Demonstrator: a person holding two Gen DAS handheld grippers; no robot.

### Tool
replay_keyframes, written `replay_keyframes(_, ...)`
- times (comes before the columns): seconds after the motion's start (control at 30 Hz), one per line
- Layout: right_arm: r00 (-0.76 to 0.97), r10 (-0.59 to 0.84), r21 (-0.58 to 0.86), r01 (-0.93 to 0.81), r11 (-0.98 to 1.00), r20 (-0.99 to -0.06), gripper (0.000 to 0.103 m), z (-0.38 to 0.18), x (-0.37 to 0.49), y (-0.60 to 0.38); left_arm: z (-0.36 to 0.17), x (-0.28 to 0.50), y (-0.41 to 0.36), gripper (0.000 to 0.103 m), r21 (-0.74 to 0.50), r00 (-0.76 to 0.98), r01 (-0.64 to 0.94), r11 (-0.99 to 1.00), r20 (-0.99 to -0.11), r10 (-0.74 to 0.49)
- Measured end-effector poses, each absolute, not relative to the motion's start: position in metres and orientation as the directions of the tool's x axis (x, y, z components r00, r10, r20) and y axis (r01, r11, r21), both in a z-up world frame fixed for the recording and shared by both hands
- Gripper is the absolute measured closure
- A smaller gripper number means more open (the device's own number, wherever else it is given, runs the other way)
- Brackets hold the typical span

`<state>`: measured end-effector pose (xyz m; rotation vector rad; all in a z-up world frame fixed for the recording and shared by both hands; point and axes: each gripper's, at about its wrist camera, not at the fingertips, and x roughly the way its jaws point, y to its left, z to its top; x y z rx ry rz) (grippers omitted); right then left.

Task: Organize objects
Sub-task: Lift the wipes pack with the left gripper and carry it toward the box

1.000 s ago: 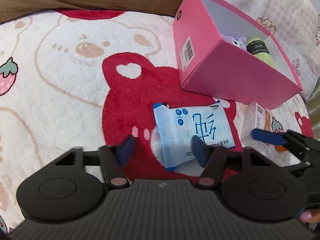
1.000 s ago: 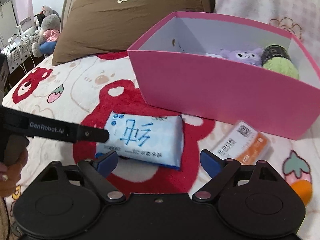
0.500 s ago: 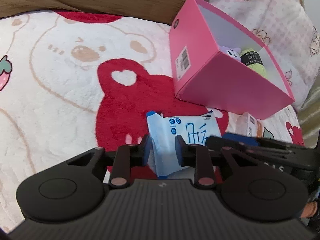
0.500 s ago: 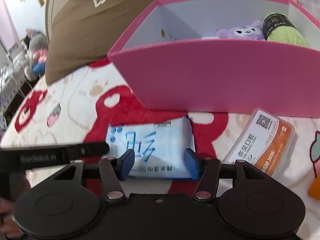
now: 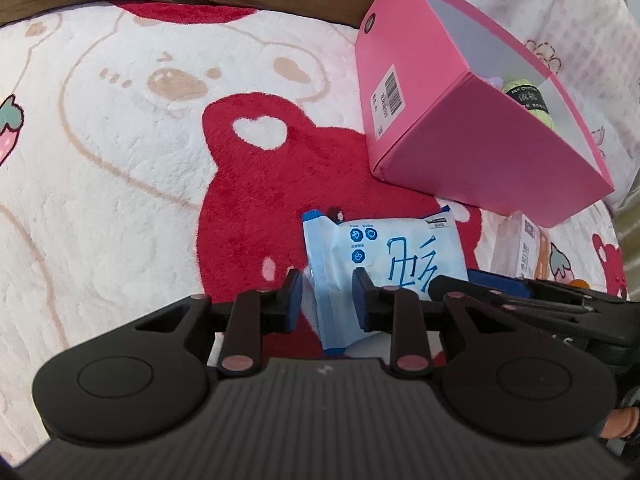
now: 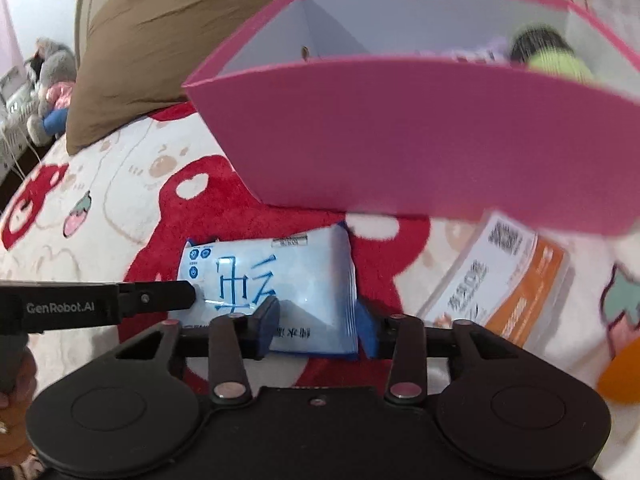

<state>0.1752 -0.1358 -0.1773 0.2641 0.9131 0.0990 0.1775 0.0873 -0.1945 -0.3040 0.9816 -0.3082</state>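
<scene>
While both my grippers pinch the soft blue-and-white plastic wipes pack (image 5: 384, 256), it lies on the plush red-and-white bear-print blanket (image 5: 120, 160). My left gripper (image 5: 326, 300) clamps its left end, my right gripper (image 6: 316, 330) its right end, both narrowed onto it. The open pink cardboard box (image 5: 480, 160) sits at one o'clock. If the two pull unevenly, the slick film could slip free or tear; lifted low, it could catch the box wall.
</scene>
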Motion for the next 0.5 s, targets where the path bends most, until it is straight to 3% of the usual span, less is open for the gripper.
replay_keyframes(0.5, 0.617, 0.236, 0.28, -0.026, 0.96, -0.75, 0.048, -0.175, 0.167, -0.122, -0.193, 0.166, 0.075, 0.081, -0.461, 0.511, 0.118, 0.88, -0.731, -0.452)
